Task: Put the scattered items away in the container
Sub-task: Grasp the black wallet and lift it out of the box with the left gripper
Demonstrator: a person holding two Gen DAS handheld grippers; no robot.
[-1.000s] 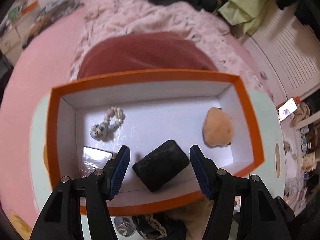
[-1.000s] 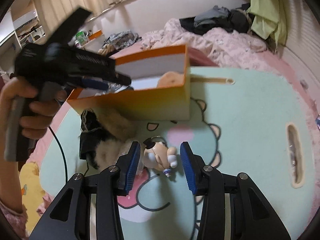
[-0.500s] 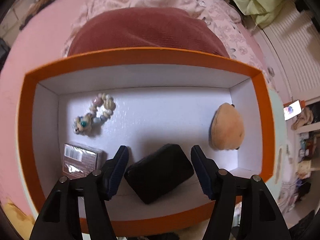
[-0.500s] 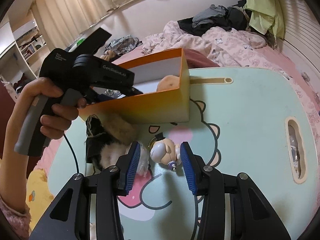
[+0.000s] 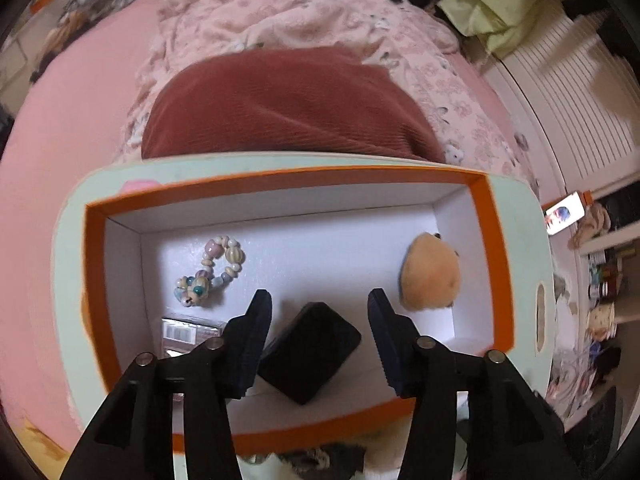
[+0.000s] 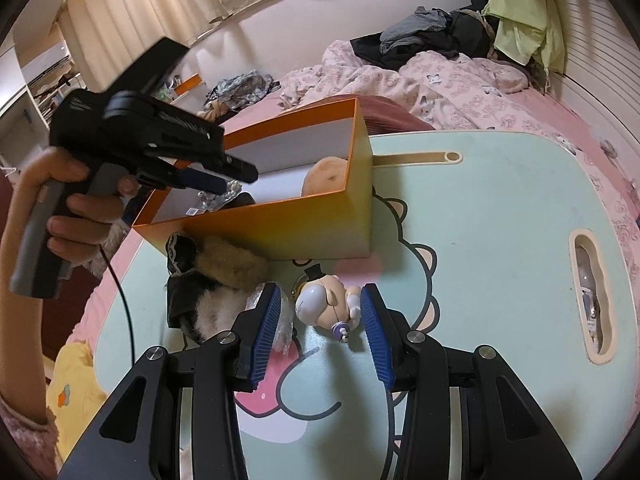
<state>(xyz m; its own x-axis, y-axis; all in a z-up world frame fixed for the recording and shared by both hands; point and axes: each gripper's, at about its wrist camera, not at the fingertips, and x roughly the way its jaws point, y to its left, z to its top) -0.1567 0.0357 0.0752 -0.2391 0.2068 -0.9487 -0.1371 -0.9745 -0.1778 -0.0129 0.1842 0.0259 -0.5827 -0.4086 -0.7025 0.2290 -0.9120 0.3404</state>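
In the box (image 5: 96, 280) on the lap table (image 6: 500, 220): bead bracelet (image 5: 210, 270) at ten o'clock, plush toy (image 5: 430, 272) at three, pouch (image 5: 310, 352) at six — a small packet (image 5: 188, 332) at eight. Before the box, outside it — a figurine (image 6: 326, 300), with fur-trimmed cloth (image 6: 212, 280) at its nine o'clock.

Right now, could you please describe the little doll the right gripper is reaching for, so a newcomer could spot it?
Find the orange box on the mint-green table. Just in front of it, between the open right gripper fingers, lies the doll. Unlike the furry bundle beside it, it is smooth plastic, with a tiny black top hat.
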